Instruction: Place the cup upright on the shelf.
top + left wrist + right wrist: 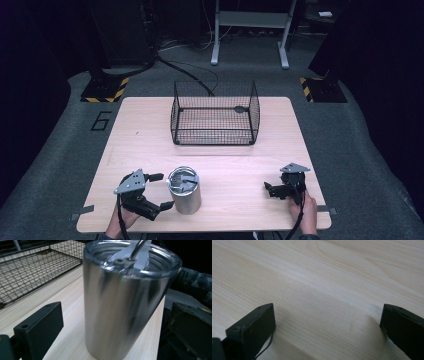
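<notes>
The tumbler (184, 190) stands upright near the table's (225, 160) front edge, between the left gripper's (161, 191) spread jaws — not touching. Right gripper (269, 190), jaws apart, over bare wood; basket (215, 113) well behind.

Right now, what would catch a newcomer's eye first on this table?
Probably the shiny steel tumbler with its clear lid, standing upright near the table's front edge, between the open jaws of the left gripper. Behind it, a black wire basket sits at the far middle of the wooden table.
</notes>
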`<state>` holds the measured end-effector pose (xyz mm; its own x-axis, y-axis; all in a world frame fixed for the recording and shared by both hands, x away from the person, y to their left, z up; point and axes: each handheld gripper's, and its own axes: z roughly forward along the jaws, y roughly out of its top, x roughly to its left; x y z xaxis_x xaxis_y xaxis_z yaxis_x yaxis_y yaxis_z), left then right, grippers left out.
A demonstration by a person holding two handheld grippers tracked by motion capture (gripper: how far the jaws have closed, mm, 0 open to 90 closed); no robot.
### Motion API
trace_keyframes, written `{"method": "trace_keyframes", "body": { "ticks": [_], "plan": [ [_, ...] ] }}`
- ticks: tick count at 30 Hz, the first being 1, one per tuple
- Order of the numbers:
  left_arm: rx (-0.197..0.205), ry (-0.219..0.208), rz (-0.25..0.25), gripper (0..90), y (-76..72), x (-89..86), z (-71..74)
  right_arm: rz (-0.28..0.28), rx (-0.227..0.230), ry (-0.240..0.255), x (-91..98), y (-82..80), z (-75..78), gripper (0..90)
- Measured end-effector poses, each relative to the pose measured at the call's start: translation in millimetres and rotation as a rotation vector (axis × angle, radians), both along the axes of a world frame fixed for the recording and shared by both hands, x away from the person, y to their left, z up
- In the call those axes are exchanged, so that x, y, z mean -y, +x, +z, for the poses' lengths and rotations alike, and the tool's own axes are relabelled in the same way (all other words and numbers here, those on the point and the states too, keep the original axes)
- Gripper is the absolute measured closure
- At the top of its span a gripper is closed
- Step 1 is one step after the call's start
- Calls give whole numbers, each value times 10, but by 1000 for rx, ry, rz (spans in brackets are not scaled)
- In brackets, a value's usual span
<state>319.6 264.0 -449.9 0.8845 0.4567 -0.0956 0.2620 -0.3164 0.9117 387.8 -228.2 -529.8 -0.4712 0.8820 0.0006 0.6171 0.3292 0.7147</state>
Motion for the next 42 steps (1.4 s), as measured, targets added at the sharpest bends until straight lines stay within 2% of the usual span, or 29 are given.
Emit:
{"method": "trace_keyframes", "body": {
  "ticks": [8,14,17,19,27,32,37,42],
  "plan": [
    [51,10,-33,0,23,168,40,1,0,-1,1,0,0,0],
    [63,-27,-40,0,37,248,57,2,0,-1,2,0,0,0],
    [70,-22,-30,0,51,302,59,6,6,1,5,2,-3,0],
    [76,-40,-17,0,63,338,53,7,6,0,7,2,-3,0],
    [85,-50,7,0,96,452,38,9,4,-1,8,1,-3,0],
    [103,-25,19,0,98,523,12,10,6,-1,9,2,-3,0],
    [115,-22,64,0,88,565,-4,10,7,-1,9,2,-4,0],
    [120,-27,74,33,80,567,-14,10,6,-1,8,2,-3,0]
  ]
}}
